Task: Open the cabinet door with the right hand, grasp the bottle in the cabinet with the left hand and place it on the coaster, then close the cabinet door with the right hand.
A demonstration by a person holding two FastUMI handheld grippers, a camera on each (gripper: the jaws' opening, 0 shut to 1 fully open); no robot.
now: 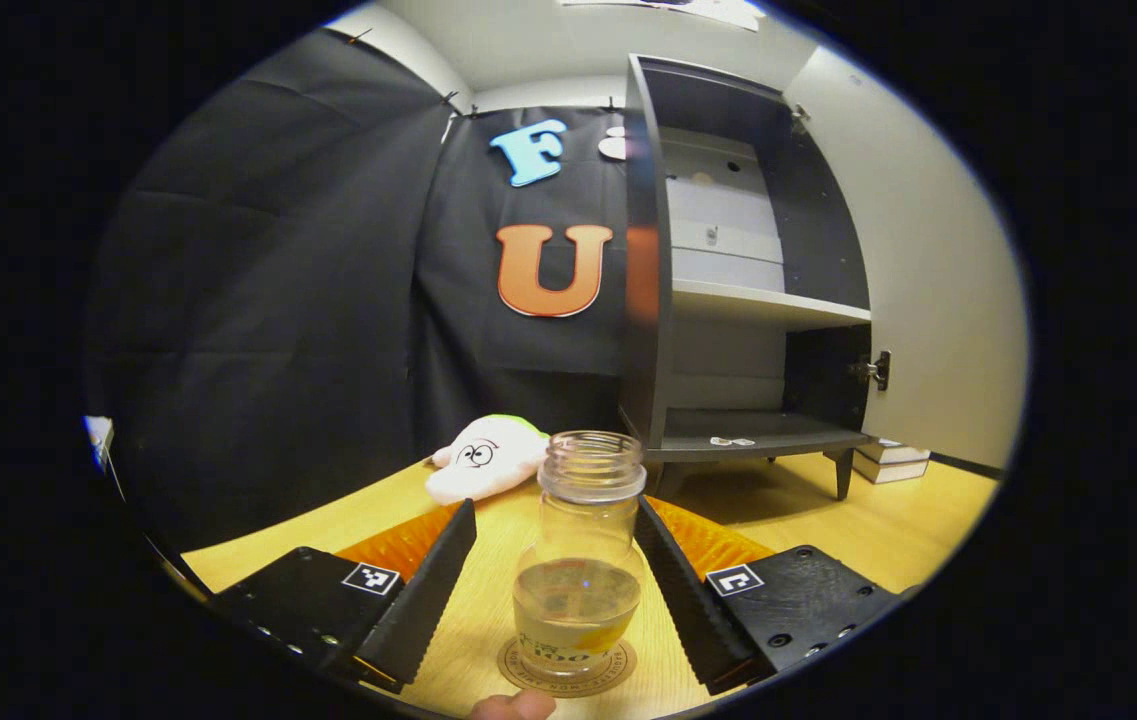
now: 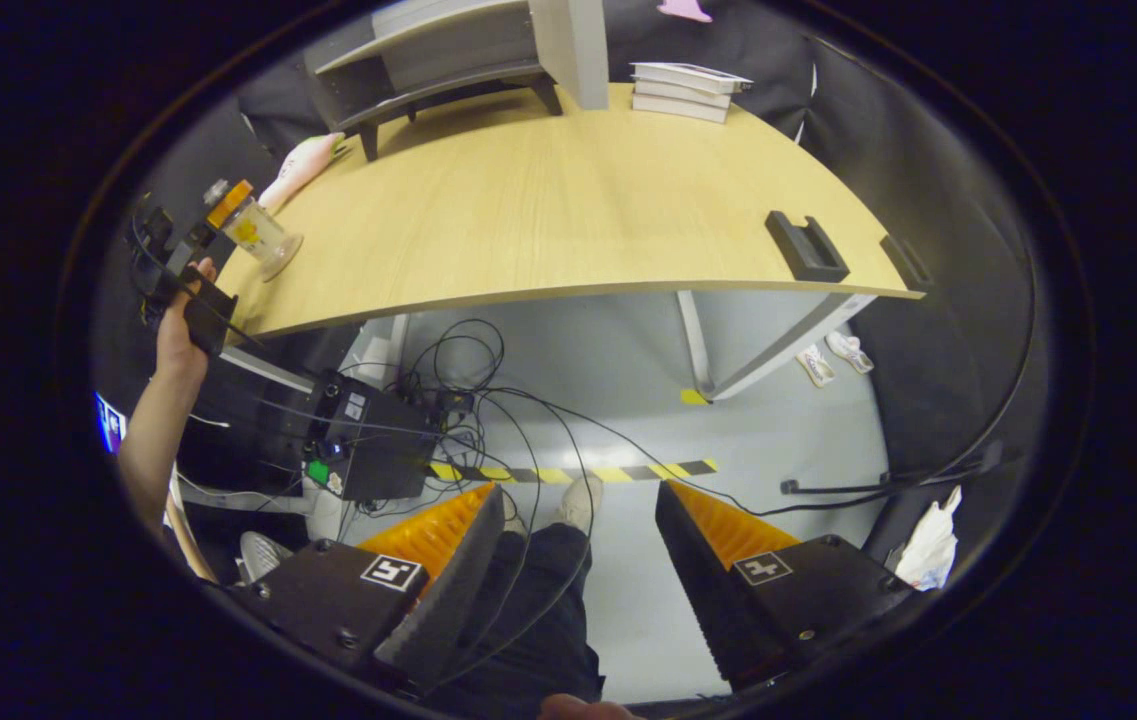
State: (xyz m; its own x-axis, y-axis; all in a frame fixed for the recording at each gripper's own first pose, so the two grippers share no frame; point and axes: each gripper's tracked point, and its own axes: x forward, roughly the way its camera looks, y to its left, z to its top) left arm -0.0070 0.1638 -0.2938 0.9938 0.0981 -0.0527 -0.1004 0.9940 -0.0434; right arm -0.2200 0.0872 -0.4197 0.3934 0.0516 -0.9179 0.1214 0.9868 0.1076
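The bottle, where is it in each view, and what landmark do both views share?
Left gripper view: bottle bottom centre, on the coaster, between the open claw's fingers.
Right gripper view: bottle upper left, at the table edge.
Shared landmark: cabinet.

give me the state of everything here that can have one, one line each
cabinet door: open
cabinet: shelves bare apart from a small pale item on the bottom one
bottle: upright on the coaster, uncapped, partly filled with liquid
coaster: flat on the table, under the bottle
left gripper: open, fingers either side of the bottle, not pressing
right gripper: open, empty, pointed at the floor
plush toy: lying on the table
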